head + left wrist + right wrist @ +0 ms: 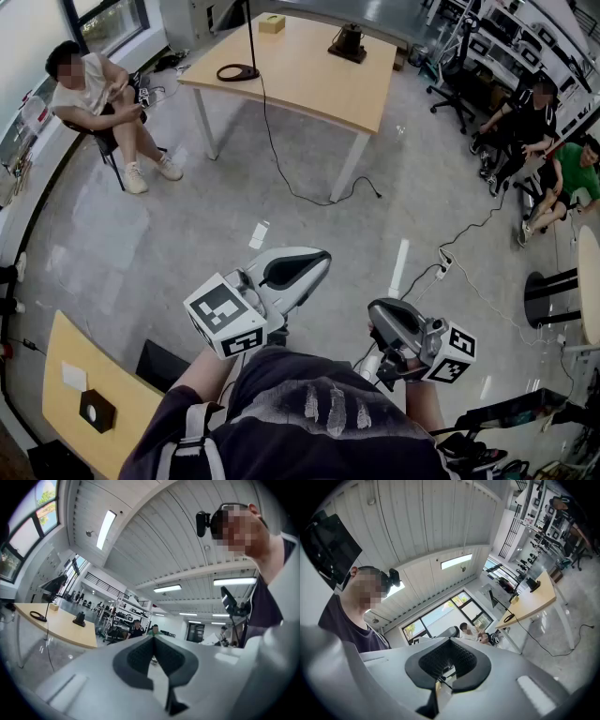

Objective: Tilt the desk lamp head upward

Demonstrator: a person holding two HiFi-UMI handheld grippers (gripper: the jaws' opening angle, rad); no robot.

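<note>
The white-and-black left tongs and the matching right tongs are both pressed fully together, nothing between them, near the person's chest. The black desk lamp with a ring-shaped base and thin stem stands far off, on the left of the pale wooden tabletop, well apart from both.

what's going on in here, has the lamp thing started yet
Not yet. A person stands holding a gripper in each hand. The left gripper and right gripper are both shut and empty. The desk lamp sits on the table across the room, well out of reach.
</note>
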